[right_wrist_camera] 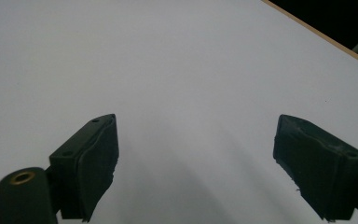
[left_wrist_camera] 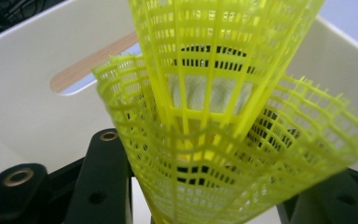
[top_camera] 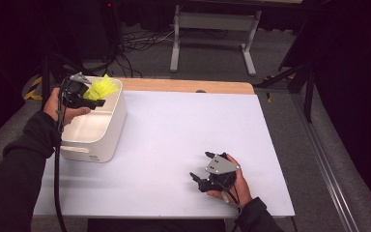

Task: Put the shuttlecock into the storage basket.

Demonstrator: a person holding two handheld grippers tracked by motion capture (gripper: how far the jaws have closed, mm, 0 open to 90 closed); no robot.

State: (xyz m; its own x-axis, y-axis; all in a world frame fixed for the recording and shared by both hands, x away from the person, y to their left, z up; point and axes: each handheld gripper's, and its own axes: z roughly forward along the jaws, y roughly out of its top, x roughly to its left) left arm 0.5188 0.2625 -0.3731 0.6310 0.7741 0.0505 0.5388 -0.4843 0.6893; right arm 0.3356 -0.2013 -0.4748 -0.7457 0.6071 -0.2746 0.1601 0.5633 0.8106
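Nearest to us in the high view are our two dark sleeves, and we go from the left one across. Our left gripper (top_camera: 92,96) hangs over the far end of the white bin (top_camera: 107,145) at the table's left edge, clamped on yellow shuttlecocks (top_camera: 102,87). From above these read as one bright tuft. The left gripper view shows what the high view cannot: two mesh skirts nested one inside the other (left_wrist_camera: 223,140), a pale cork head visible through the lattice, and the black jaws pressed against the skirts from either side. Behind the skirts stands the bin's cream wall (left_wrist_camera: 23,107) with its handle slot, through which a strip of the wooden table edge shows. The skirts hide the bin floor from that camera, while the high view shows it bare and white.

Further right, the white table top (top_camera: 174,135) stretches to our right gripper (top_camera: 199,166), resting near the near edge with its jaws spread apart and nothing between them. The right gripper view confirms the two pads (right_wrist_camera: 98,158) standing wide over bare table.

Beyond the far edge, cables and a grey frame's legs stand on the floor.
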